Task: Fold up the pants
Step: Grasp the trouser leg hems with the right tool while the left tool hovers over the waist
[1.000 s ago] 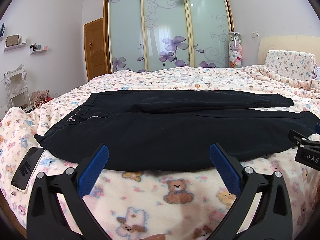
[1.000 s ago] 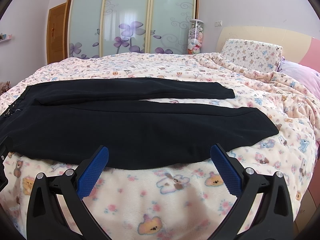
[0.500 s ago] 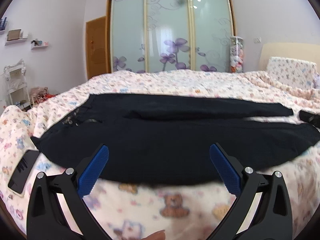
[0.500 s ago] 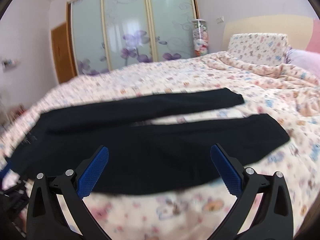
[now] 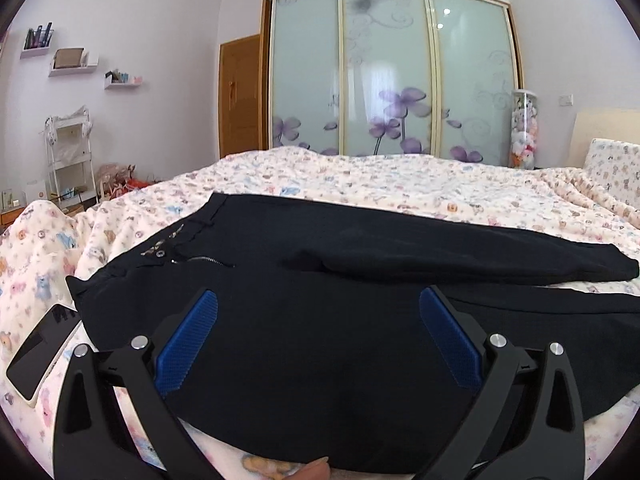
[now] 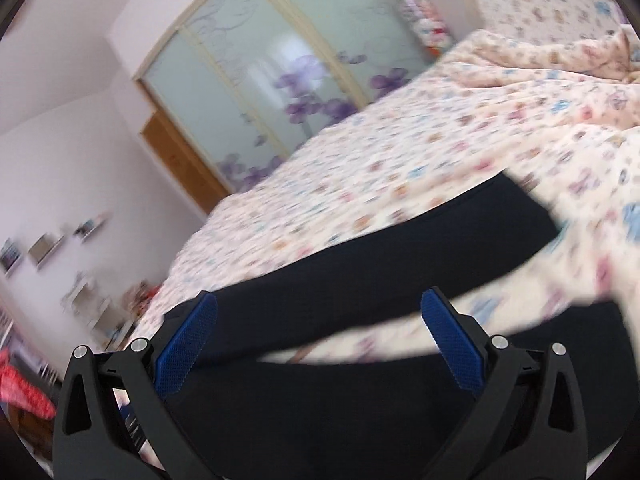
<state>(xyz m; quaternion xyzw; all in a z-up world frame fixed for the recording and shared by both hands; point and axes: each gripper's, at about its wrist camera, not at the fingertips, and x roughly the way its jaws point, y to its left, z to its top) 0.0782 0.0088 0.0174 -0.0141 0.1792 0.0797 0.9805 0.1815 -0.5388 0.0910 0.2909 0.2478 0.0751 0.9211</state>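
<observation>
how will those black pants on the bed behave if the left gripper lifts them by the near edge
Probably floppy: the black pants lie limp and flat, following the blanket, so unheld parts should sag. Likely light, being thin fabric. The open left gripper may catch only the top layer, letting the legs slide apart.

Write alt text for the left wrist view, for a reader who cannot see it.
Black pants lie spread flat on a bed under a teddy-bear blanket, waistband to the left, with the open left tool poised over them. A dark phone lies beside the waistband, and a floral glass wardrobe stands behind.
</observation>
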